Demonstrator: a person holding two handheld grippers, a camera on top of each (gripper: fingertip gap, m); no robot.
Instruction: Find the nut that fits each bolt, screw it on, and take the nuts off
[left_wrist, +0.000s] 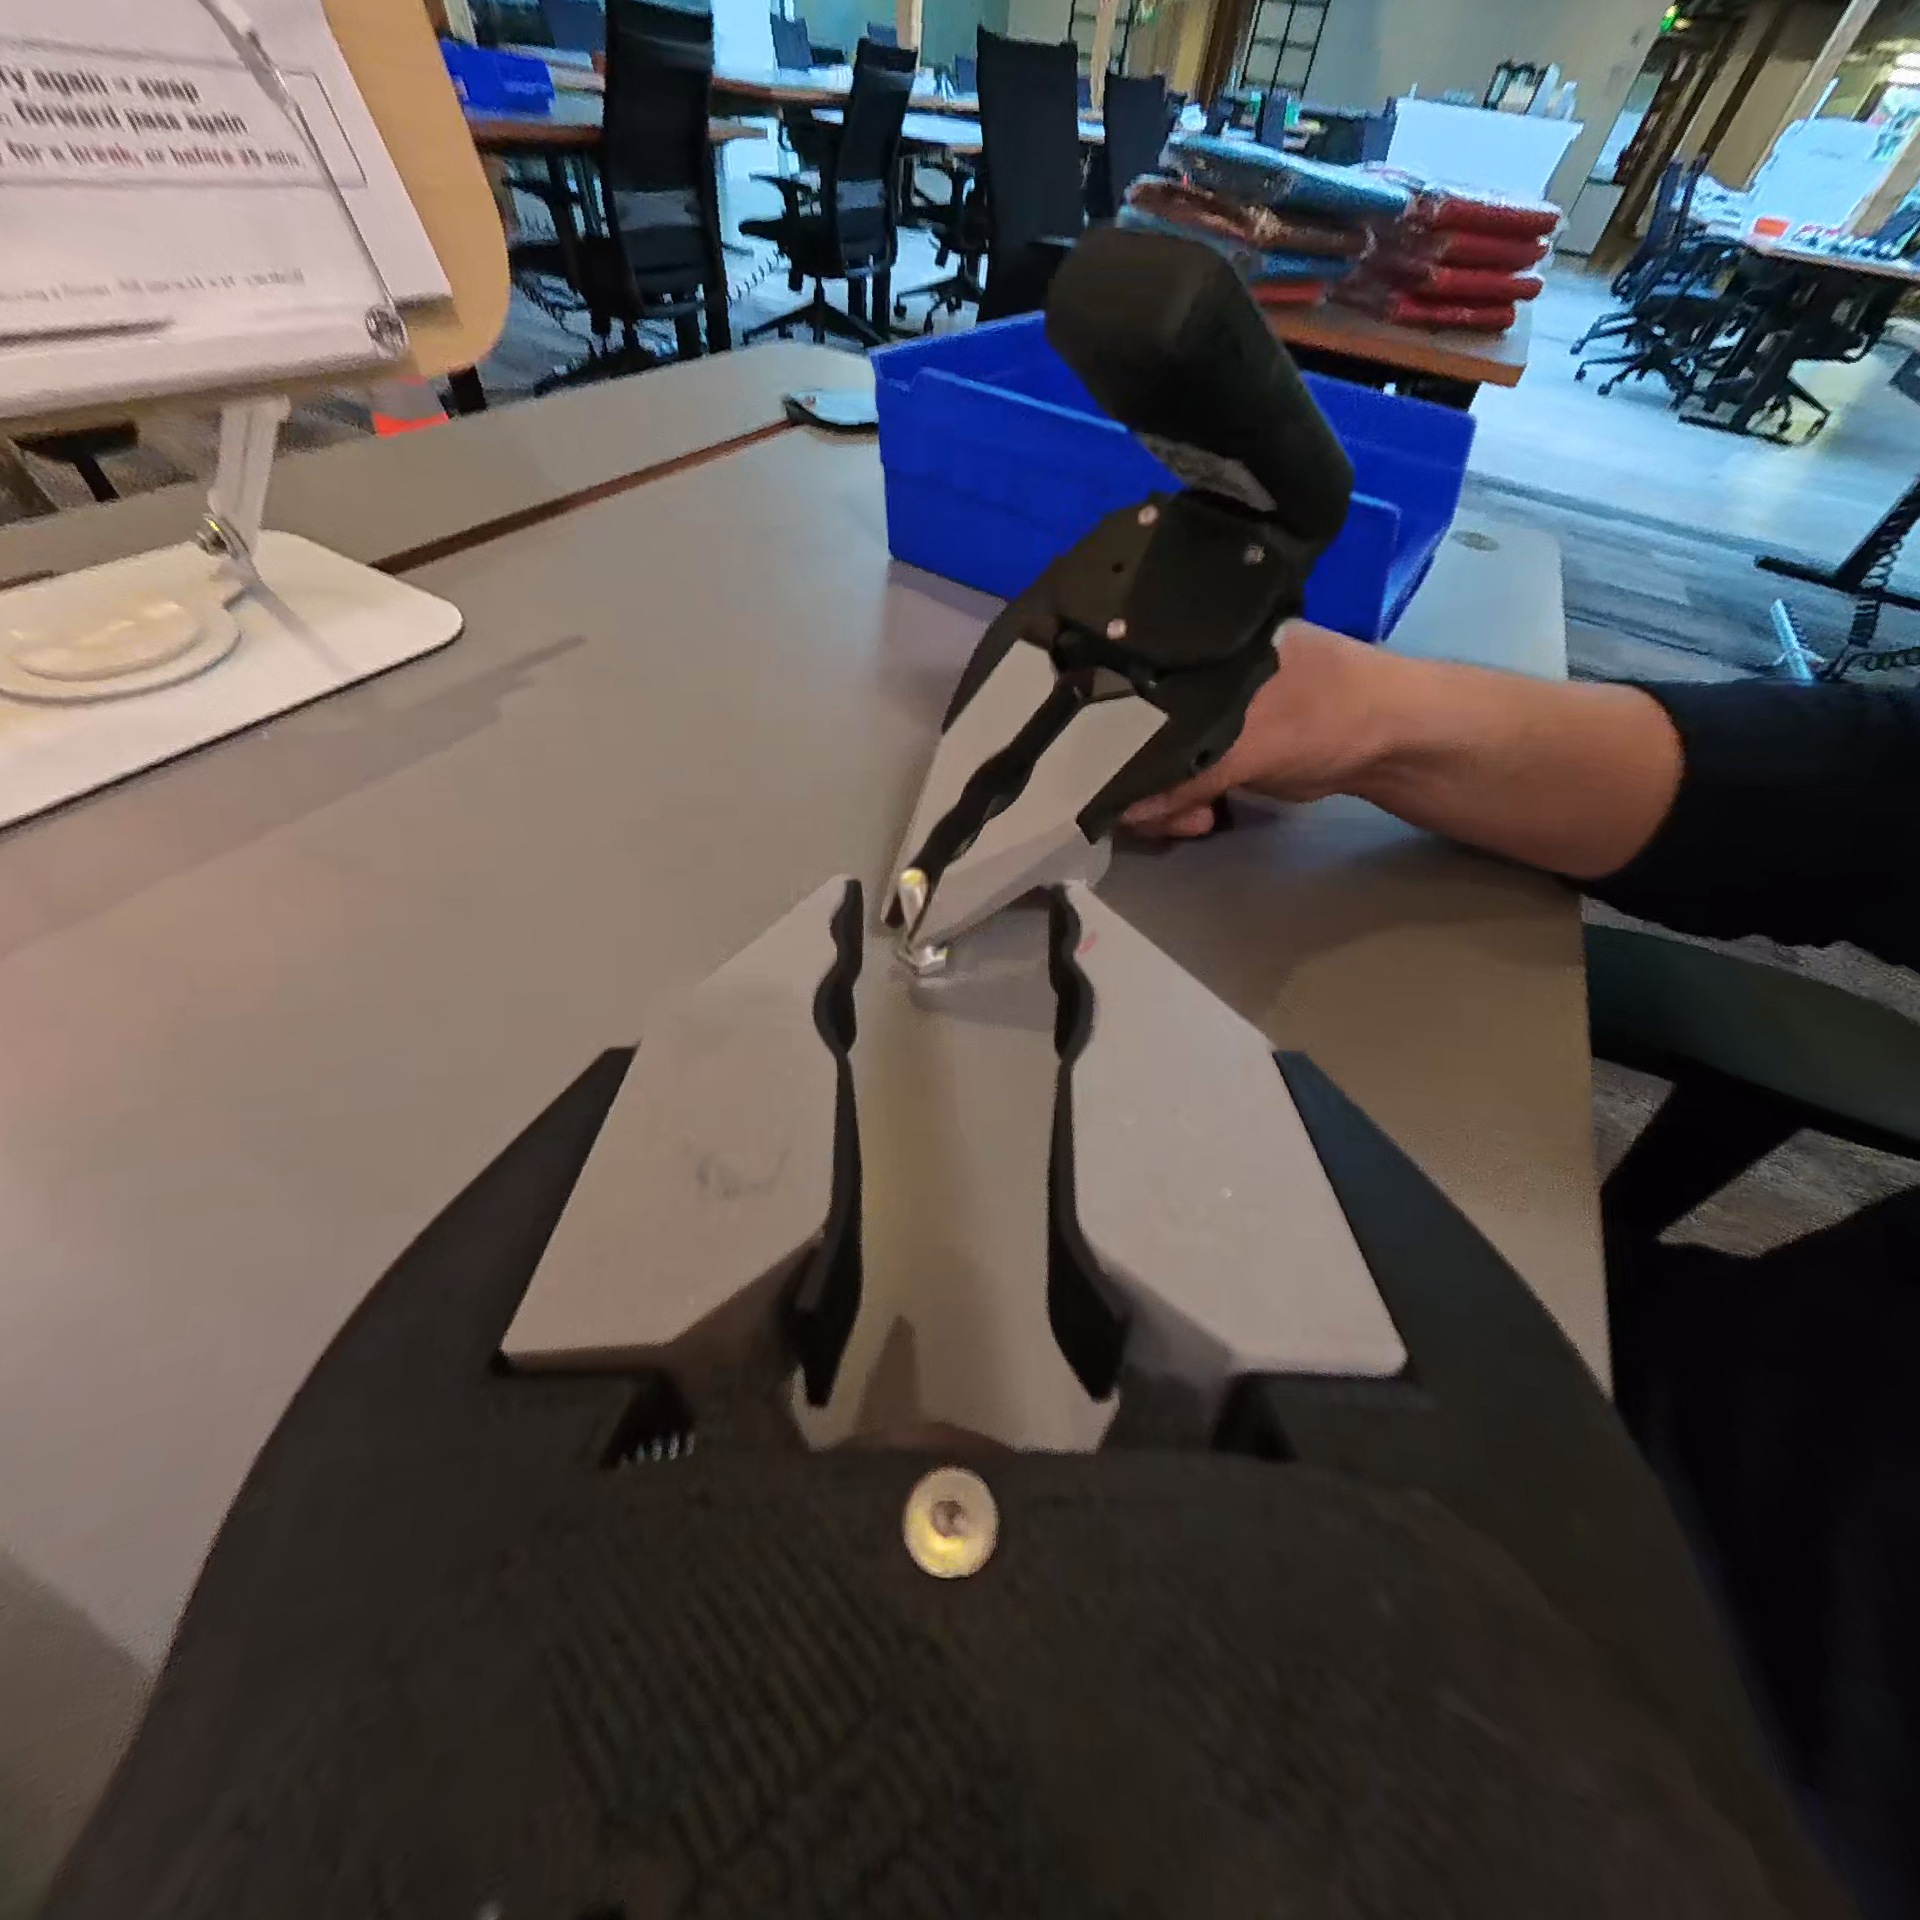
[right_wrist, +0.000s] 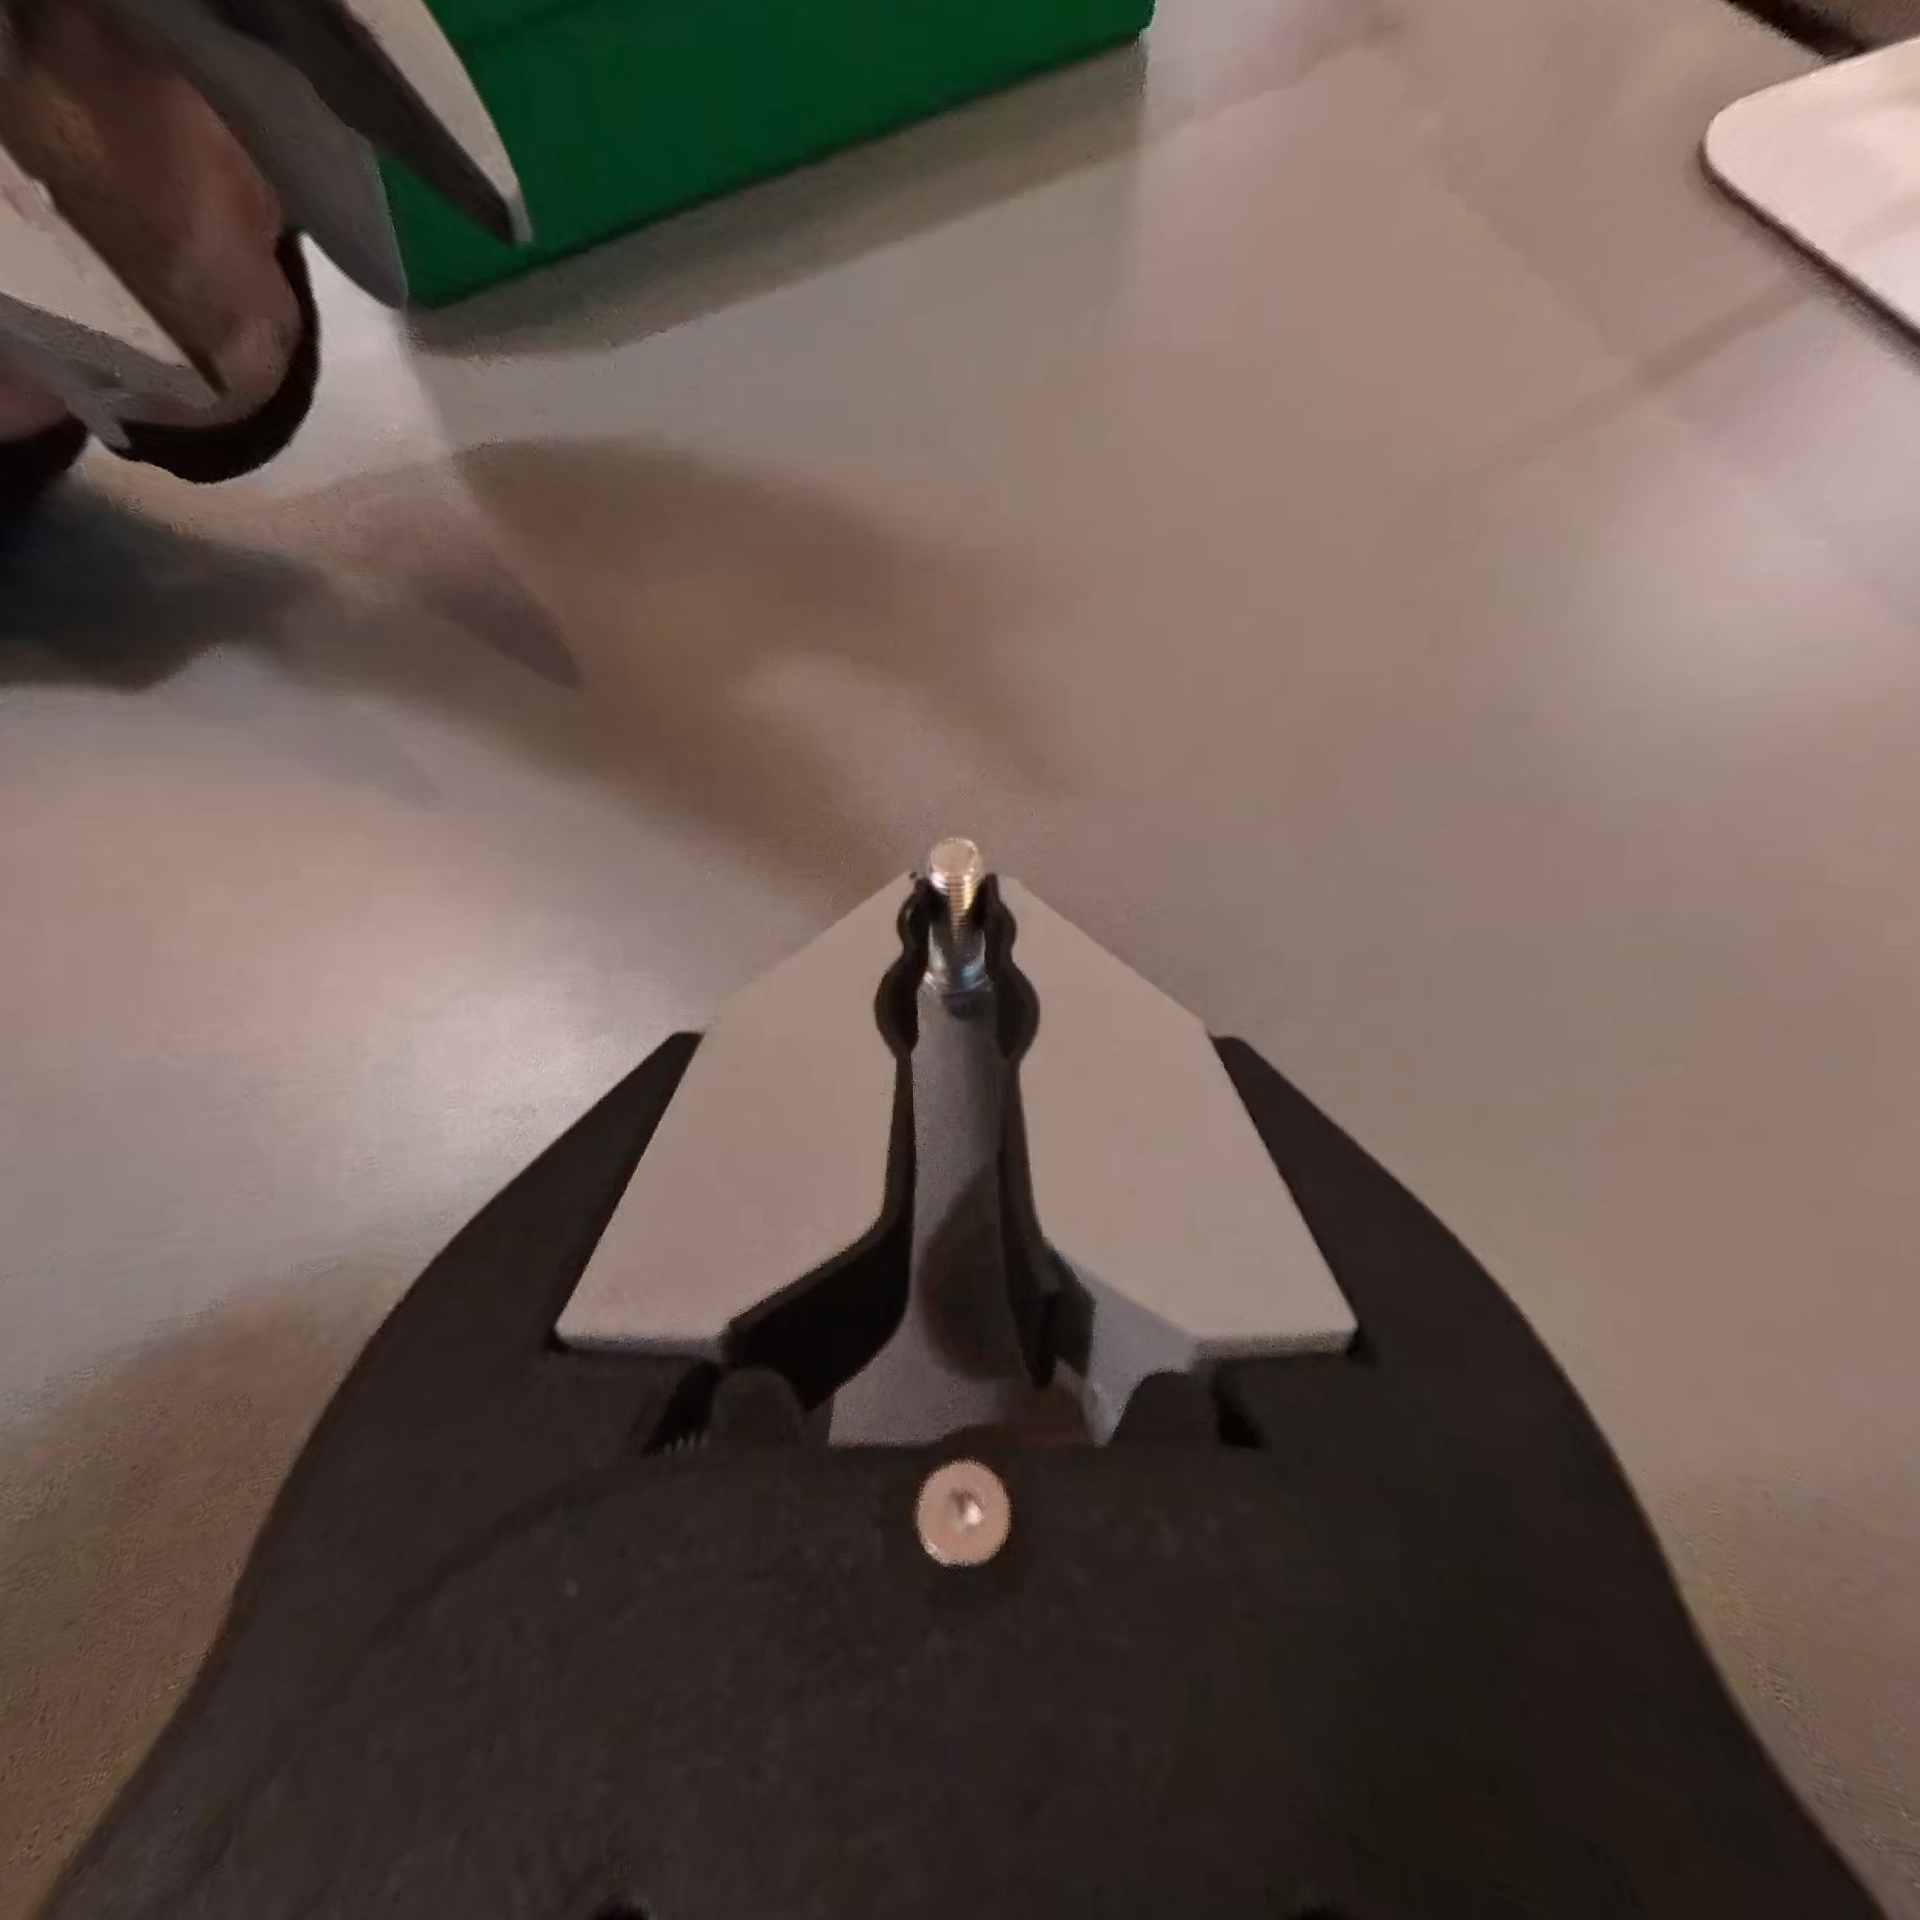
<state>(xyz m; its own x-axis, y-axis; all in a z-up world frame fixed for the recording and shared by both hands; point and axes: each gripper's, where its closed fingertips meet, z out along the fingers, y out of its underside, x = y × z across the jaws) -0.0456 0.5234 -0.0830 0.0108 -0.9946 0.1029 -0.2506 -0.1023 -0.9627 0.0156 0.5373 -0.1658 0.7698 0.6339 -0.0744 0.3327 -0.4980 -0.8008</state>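
My right gripper (right_wrist: 956, 904) is shut on a small silver bolt (right_wrist: 958, 935). The bolt's threaded end sticks out past the fingertips, and its head sits between the pads. In the left wrist view the right gripper (left_wrist: 906, 912) points steeply down at the grey table (left_wrist: 623, 727), with the bolt (left_wrist: 912, 894) at its tip. A small silver piece (left_wrist: 928, 958) shows just under that tip on the table. I cannot tell whether it is a nut or the bolt's end. My left gripper (left_wrist: 956, 914) is open and empty, and its fingertips flank that spot. It shows blurred at the top left of the right wrist view (right_wrist: 364, 312).
A blue bin (left_wrist: 987, 468) stands behind the right gripper. A green bin (right_wrist: 727, 125) stands at the far edge in the right wrist view. A white sign stand with a flat base (left_wrist: 260, 623) is on the left, and its base corner shows in the right wrist view (right_wrist: 1849, 177). A person's hand and dark sleeve (left_wrist: 1507, 758) come in from the right. About 11 cm separates my left fingertips from my right.
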